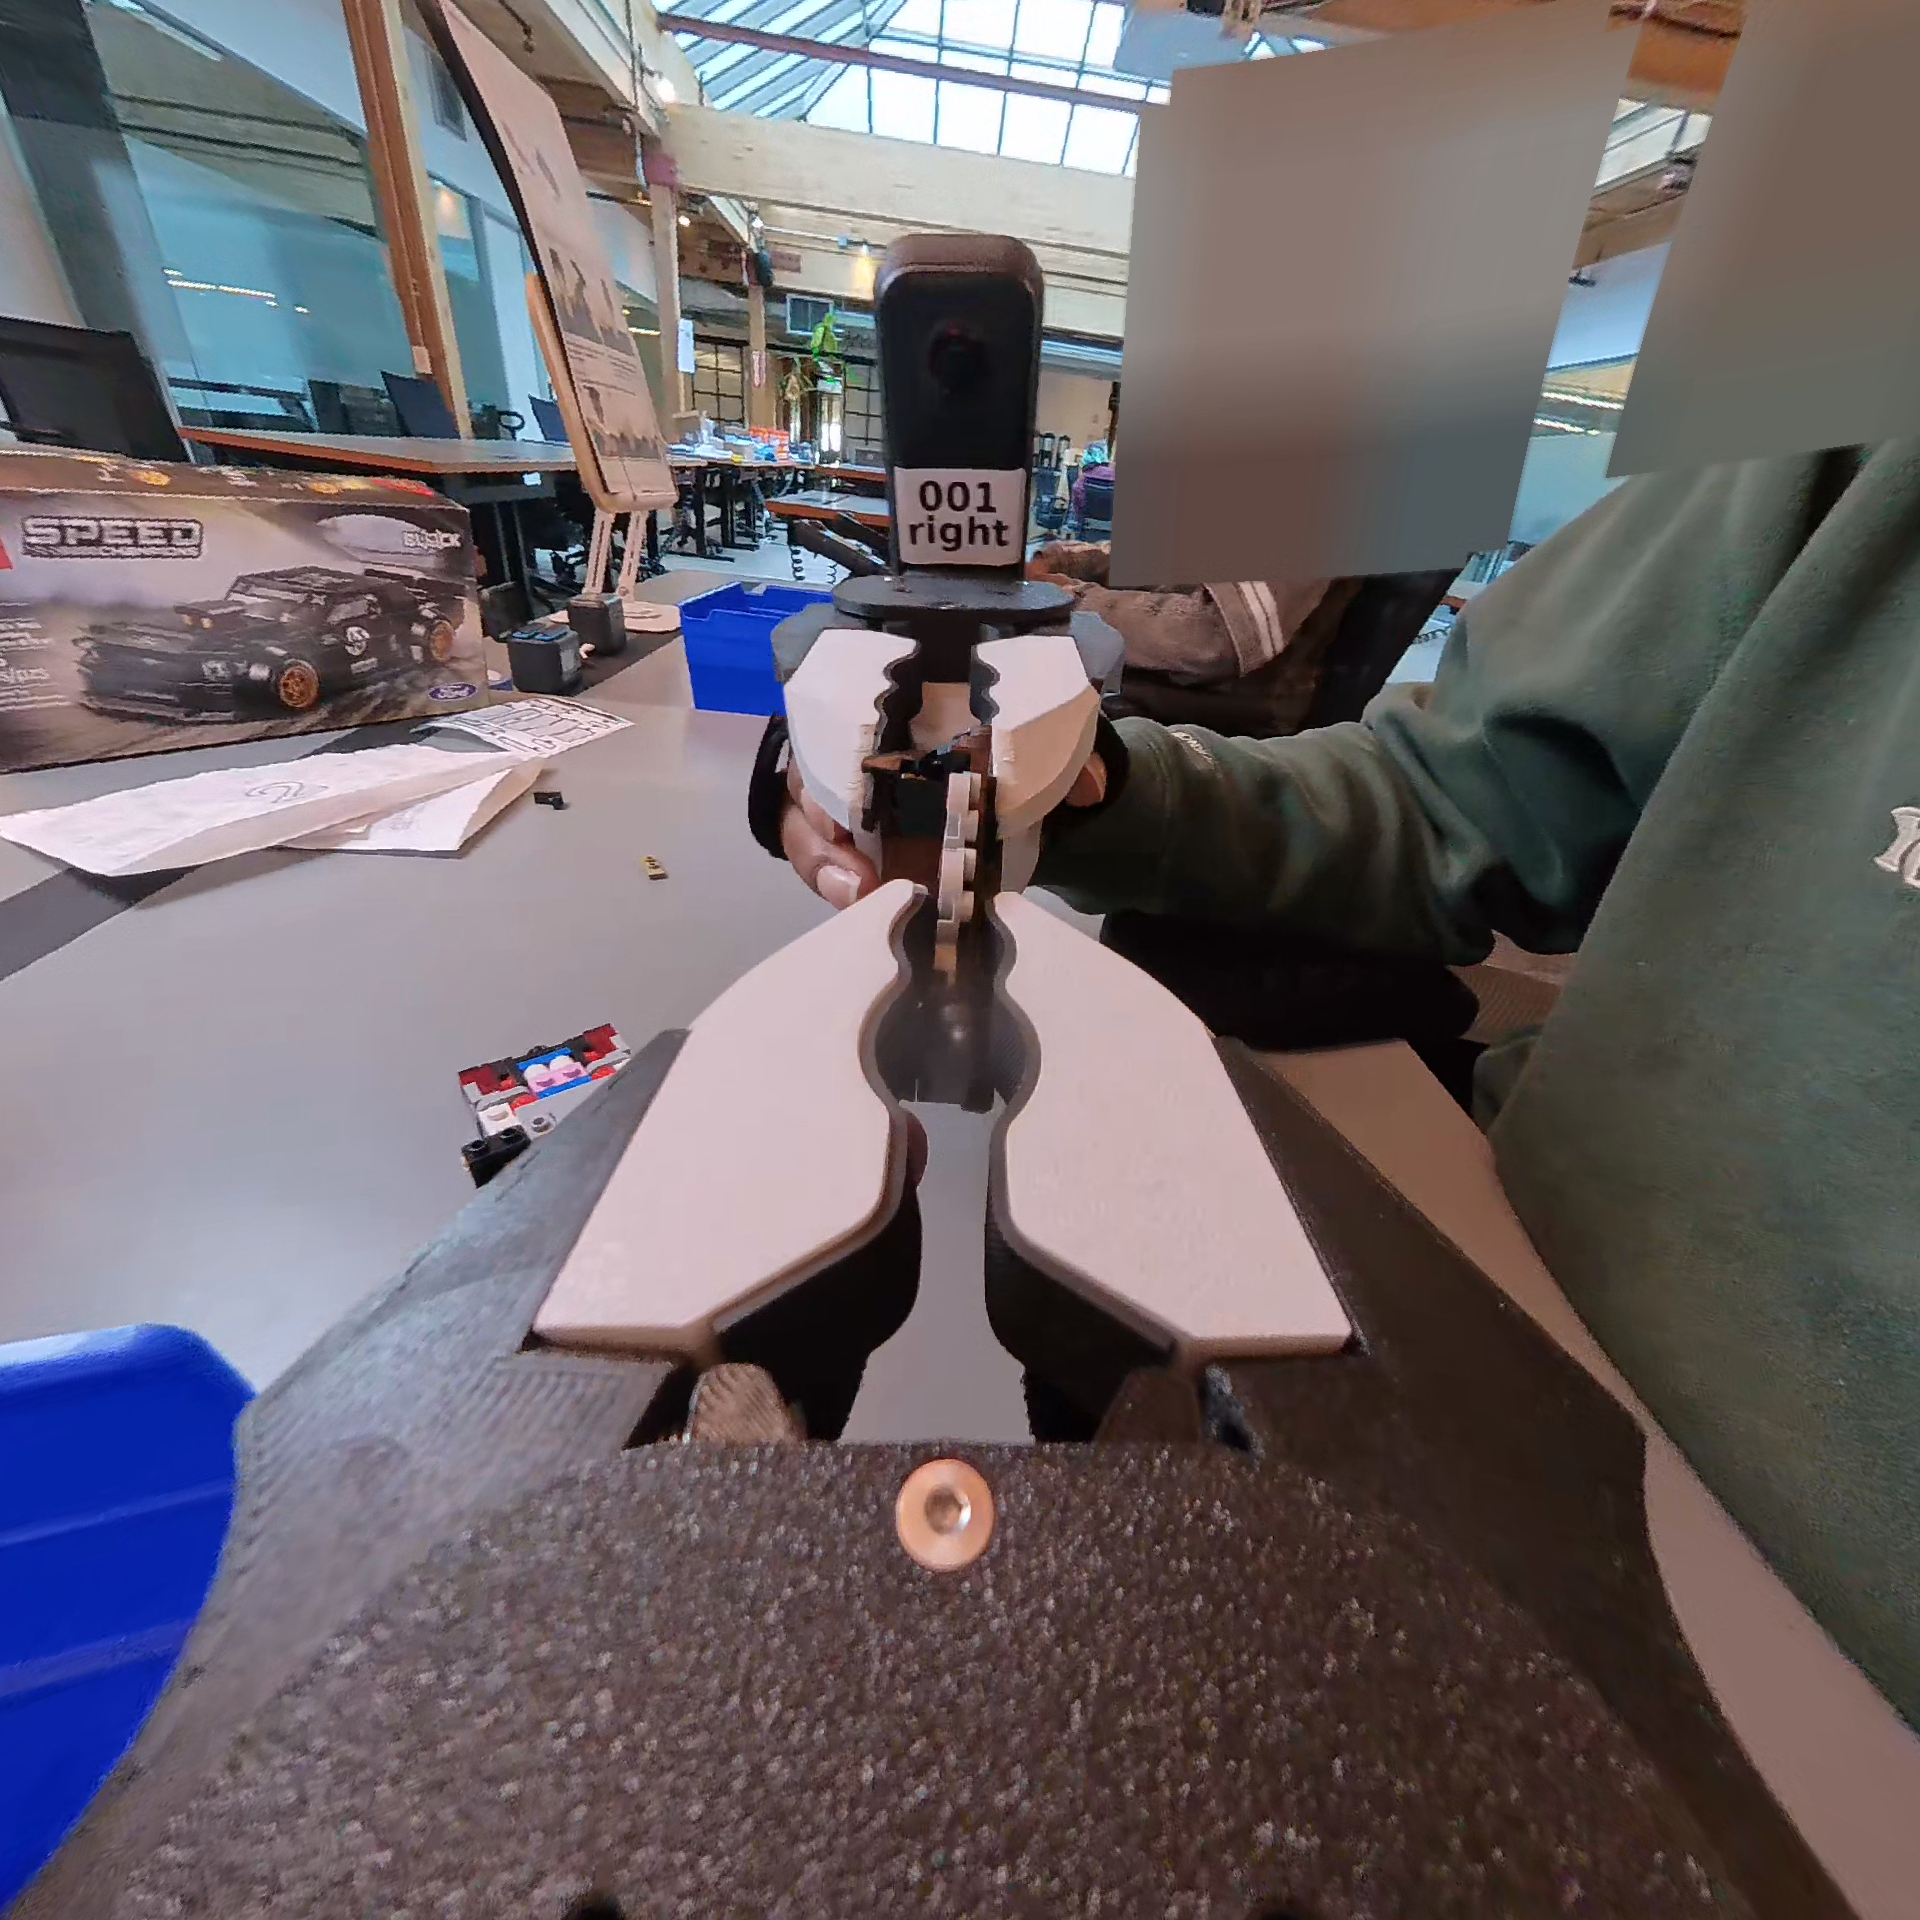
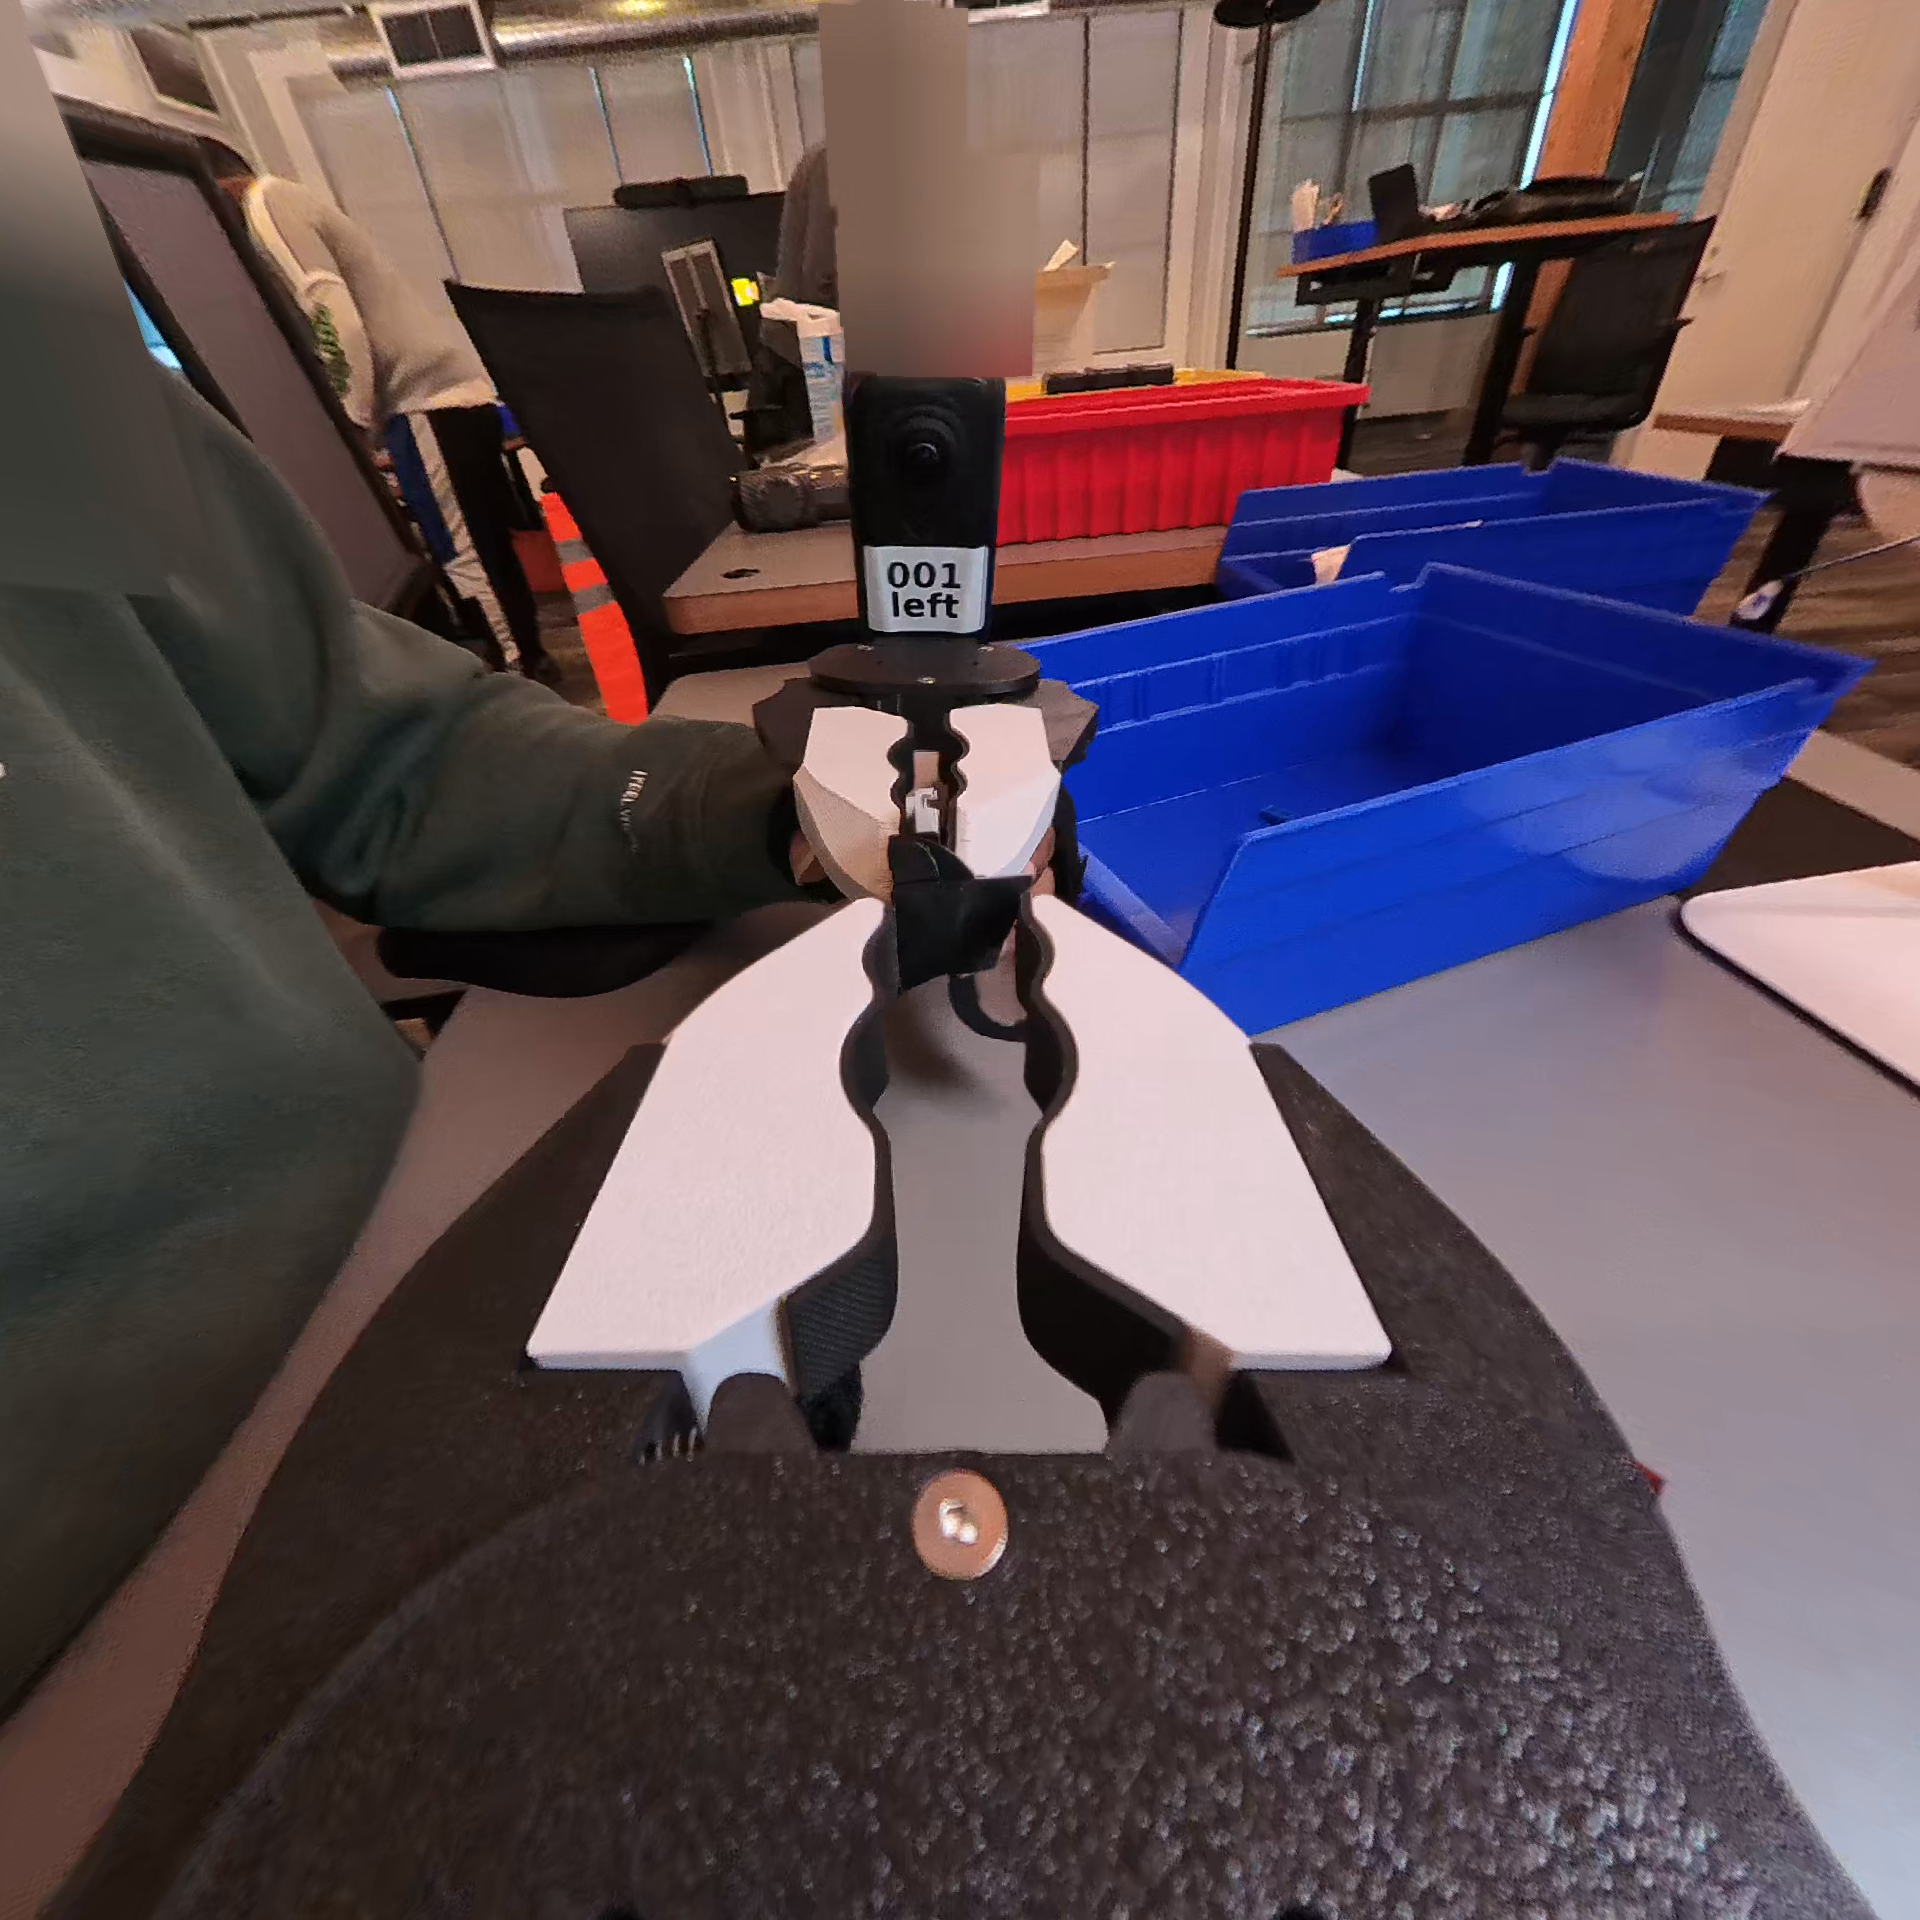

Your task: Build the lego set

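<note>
The left gripper (image 1: 948, 935) pinches the white end of a small brick assembly (image 1: 951, 842), jaws nearly closed; facing it, the right gripper (image 2: 951, 935) clamps the assembly's black end (image 2: 951, 920). Both hover above the grey table (image 1: 312, 997); beyond, loose bricks (image 1: 540, 1081), paper sheets (image 1: 270, 805), a toy-car box (image 1: 229, 613)

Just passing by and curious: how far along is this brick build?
Done: a small multicoloured brick block sits on the table. In hand: the left claw grips a white brick strip, meeting the dark brick chunk in the right claw. Left: loose bits lie unused on the table; how much more, I cannot tell.
</note>
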`<act>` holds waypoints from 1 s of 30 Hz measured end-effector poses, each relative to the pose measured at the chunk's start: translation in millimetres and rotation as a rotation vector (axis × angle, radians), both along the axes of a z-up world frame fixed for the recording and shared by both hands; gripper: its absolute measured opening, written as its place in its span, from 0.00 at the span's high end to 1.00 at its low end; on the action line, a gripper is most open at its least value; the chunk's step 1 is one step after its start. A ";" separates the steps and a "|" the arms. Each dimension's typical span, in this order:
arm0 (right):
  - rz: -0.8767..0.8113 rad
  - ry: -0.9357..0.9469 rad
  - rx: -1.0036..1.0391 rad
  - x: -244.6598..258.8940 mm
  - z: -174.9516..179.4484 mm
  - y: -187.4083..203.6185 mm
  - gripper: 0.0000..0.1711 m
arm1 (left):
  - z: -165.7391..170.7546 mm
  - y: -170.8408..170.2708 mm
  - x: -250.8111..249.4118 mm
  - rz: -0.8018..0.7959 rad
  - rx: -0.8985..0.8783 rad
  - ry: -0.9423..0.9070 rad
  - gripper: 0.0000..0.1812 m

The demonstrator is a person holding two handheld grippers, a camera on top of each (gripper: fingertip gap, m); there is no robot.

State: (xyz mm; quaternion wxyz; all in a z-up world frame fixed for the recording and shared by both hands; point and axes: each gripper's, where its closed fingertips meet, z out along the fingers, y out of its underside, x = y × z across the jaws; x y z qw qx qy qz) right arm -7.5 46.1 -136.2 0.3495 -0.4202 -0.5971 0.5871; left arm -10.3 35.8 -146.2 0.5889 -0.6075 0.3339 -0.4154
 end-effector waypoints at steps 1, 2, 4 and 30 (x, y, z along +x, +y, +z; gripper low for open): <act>-0.009 0.011 0.011 -0.4 0.8 0.6 0.88 | 0.5 0.9 -0.7 0.009 0.004 0.002 0.96; -0.016 0.021 0.015 -0.7 1.6 1.3 0.88 | 0.8 1.5 -1.0 0.014 0.005 0.005 0.96; -0.035 0.043 0.028 -1.7 3.2 3.0 0.88 | 1.4 3.3 -2.2 0.030 0.008 0.012 0.96; 0.070 -0.008 -0.084 0.9 -8.7 -5.1 0.88 | -6.7 0.9 9.1 0.076 0.081 0.183 0.96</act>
